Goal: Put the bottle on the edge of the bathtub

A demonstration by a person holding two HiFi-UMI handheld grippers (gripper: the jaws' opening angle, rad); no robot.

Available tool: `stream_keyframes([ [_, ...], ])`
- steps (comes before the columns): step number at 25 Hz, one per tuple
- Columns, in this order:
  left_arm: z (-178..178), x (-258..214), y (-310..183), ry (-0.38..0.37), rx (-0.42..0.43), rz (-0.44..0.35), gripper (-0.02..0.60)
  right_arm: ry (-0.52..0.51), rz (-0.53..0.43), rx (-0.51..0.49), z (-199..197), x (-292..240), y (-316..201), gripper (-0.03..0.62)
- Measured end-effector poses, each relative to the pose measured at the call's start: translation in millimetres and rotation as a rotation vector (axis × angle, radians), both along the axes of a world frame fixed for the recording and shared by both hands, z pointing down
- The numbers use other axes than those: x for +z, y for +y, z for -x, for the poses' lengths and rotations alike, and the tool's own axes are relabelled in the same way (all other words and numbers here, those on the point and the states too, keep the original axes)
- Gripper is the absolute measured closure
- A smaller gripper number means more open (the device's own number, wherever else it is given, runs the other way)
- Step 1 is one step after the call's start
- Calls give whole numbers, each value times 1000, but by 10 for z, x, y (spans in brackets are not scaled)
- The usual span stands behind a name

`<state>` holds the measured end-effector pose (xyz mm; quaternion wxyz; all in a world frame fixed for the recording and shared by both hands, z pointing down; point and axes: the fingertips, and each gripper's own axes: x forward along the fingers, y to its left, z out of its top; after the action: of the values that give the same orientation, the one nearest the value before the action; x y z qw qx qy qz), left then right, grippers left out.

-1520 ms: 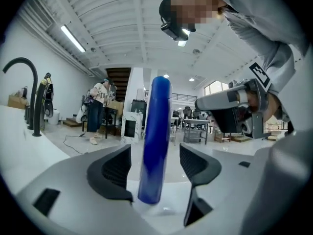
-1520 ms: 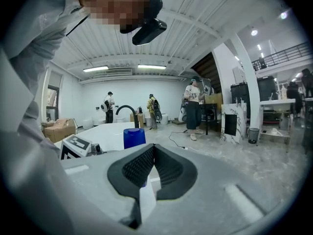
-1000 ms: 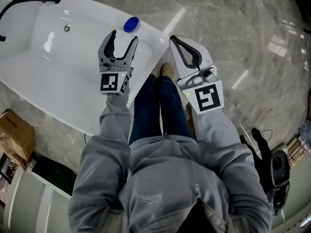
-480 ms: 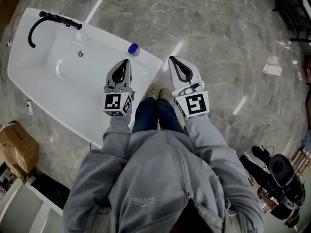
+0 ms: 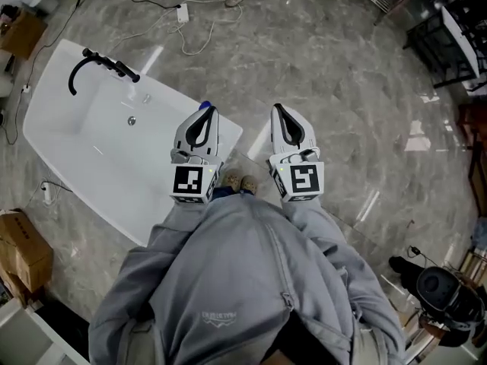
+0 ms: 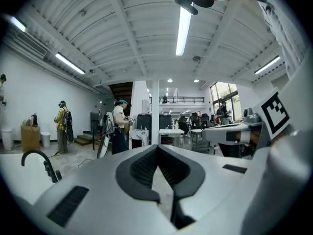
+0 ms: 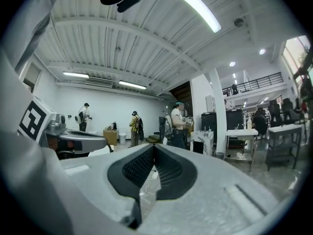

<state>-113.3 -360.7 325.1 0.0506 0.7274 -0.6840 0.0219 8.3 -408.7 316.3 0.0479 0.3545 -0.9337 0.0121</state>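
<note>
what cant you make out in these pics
- Bottle: head view, the left gripper covers all but a blue sliver; whether it stands on the bathtub rim is unclear. Neither gripper view shows it.
- Bathtub's near corner: head view, hidden by the left gripper and sleeve.
- Box: head view, cut off by the left edge.
- People in the gripper views: too small for detail.

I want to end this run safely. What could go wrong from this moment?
1. The bottle sits on the bathtub rim, mostly hidden behind the shut left gripper; lowering that gripper might knock it off.
2. Cables lie on the floor ahead; stepping forward could mean tripping.
</note>
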Motion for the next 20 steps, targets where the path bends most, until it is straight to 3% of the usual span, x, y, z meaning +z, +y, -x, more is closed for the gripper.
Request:
stream_keyframes([
  [4, -176, -411, 20, -5, 27, -56, 577, -35, -55, 48, -173, -395, 108, 591],
  [10, -416, -771, 79, -36, 62, -79, 576, -37, -83, 91, -450, -720, 239, 591],
  [20, -694, -778, 240, -21, 115, -79, 575, -37, -67, 91, -609, -647, 435, 591],
])
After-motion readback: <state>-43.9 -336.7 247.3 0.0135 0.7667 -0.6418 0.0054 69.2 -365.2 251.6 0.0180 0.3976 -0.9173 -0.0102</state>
